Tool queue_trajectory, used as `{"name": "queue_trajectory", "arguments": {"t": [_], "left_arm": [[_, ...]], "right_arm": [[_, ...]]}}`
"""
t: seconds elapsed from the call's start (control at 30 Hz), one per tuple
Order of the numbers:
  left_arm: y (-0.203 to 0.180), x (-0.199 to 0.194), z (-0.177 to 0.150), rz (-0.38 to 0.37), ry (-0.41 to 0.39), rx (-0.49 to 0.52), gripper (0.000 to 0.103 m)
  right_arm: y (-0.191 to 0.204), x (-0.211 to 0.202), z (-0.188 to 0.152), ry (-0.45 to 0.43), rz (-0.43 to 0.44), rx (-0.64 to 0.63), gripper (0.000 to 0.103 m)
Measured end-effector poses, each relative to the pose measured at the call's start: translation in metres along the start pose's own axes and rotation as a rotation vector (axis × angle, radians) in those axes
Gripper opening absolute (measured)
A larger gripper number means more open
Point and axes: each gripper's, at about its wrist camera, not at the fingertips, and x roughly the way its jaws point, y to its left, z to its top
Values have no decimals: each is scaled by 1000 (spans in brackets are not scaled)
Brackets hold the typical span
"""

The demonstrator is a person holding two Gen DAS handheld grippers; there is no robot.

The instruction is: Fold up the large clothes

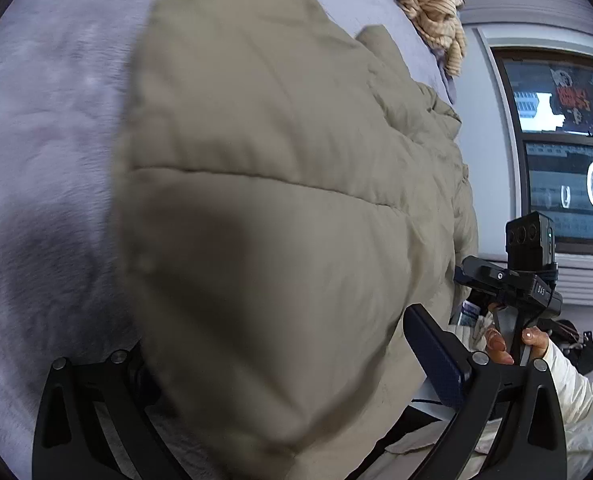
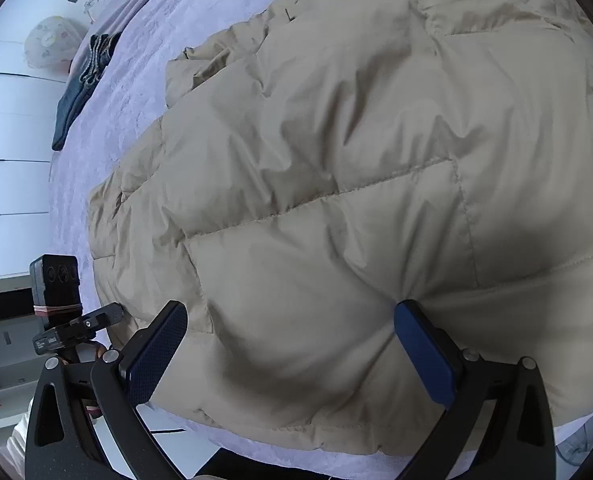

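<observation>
Beige puffer coat [image 2: 336,168] lies spread on the lilac bed [image 2: 144,92]; right tongs [image 2: 292,344] gape wide over its hem, left tongs [image 1: 296,372] hold a padded fold.

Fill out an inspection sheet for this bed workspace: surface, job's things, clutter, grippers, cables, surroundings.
Surface: lilac plush bed cover, lightly rumpled.
Job's things: beige quilted puffer coat spread over the bed, its hem at the near edge; a puffy part fills the left wrist view.
Clutter: dark jeans at the far side; cream knitted garment heaped at the bed's end.
Grippers: right gripper wide open, pads pressing down into the coat; left gripper has coat between its fingers, one finger hidden, state unclear.
Cables: a thin dark line by the bed edge, possibly a cord.
Surroundings: window; white cabinet fronts.
</observation>
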Motion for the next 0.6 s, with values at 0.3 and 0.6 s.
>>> {"name": "queue_trajectory", "arguments": {"t": [0.3, 0.6], "left_arm": [[-29, 22, 4, -33, 91, 96, 35], [-100, -16, -10, -11, 21, 146, 31]], "right_arm": [[18, -9, 2, 62, -37, -82, 103], [-17, -37, 23, -131, -103, -26, 15]]}}
